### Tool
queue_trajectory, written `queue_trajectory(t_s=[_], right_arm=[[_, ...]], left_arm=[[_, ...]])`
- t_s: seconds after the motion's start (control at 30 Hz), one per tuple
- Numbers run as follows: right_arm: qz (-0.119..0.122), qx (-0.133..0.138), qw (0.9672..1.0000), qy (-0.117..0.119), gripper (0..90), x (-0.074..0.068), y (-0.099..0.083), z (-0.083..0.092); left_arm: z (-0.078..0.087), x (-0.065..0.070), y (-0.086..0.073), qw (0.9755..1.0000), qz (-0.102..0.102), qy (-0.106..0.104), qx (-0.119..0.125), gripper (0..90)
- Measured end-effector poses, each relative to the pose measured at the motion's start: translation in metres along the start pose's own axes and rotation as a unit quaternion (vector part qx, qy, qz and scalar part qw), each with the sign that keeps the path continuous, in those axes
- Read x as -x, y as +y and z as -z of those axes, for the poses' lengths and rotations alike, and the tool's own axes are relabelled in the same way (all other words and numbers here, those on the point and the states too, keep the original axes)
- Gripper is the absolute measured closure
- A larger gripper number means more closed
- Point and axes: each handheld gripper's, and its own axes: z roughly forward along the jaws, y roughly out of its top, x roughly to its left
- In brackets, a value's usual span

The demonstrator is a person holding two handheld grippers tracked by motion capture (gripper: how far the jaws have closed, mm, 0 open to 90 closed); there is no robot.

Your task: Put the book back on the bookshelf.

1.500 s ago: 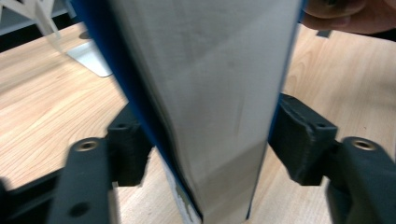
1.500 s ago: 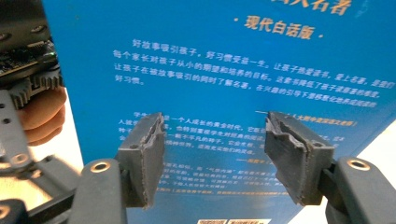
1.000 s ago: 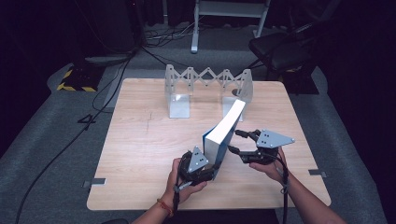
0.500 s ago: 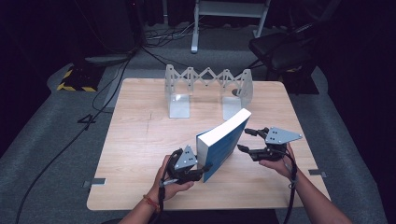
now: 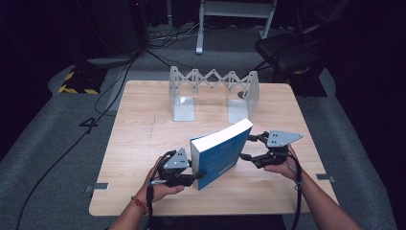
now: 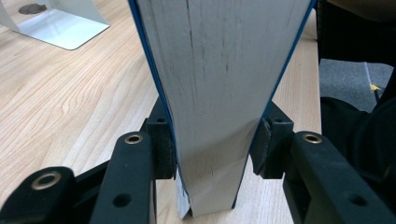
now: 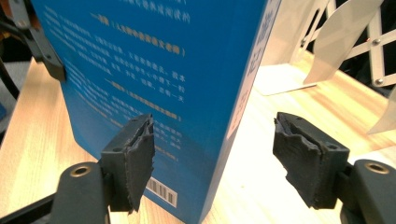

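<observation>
On the wooden table, left tongs clamp the blue book.

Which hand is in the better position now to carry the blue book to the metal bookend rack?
Left. The left gripper has its fingers pressed on both covers of the blue book. The right gripper has just been opening, its fingers off the book.

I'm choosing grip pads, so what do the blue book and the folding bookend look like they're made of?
The blue book: a paperback by the look, with a smooth, slightly glossy printed cover and a matte off-white paper page block. The folding bookend: probably thin sheet metal with a pale, light-reflecting finish, its scissor links riveted together.
</observation>
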Motion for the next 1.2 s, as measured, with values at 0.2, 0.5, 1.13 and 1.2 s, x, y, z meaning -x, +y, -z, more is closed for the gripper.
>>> queue_trajectory(t_s=[0.2, 0.5, 1.13, 1.2], right_arm=[[-0.014, -0.006, 0.9988, 0.047, 27.5, 0.01, 0.001, -0.012], [-0.006, 0.002, 0.9967, 0.081, 35.6, 0.006, 0.0, -0.02], [0.032, -0.019, 0.9938, 0.105, 58.1, -0.011, -0.002, 0.008], [0.031, -0.016, 0.9933, 0.11, 59.3, -0.013, -0.004, 0.011]], left_arm=[[0.0, 0.0, -0.002, 1.0, -0.005, -0.006, 0.004, 58.9], [0.001, 0.001, -0.002, 0.9999, -0.013, 0.002, 0.004, 58.3], [0.01, -0.003, -0.005, 0.9962, 0.007, 0.084, 0.019, 45.7], [0.009, -0.005, -0.004, 0.9959, 0.005, 0.088, 0.02, 44.2]])
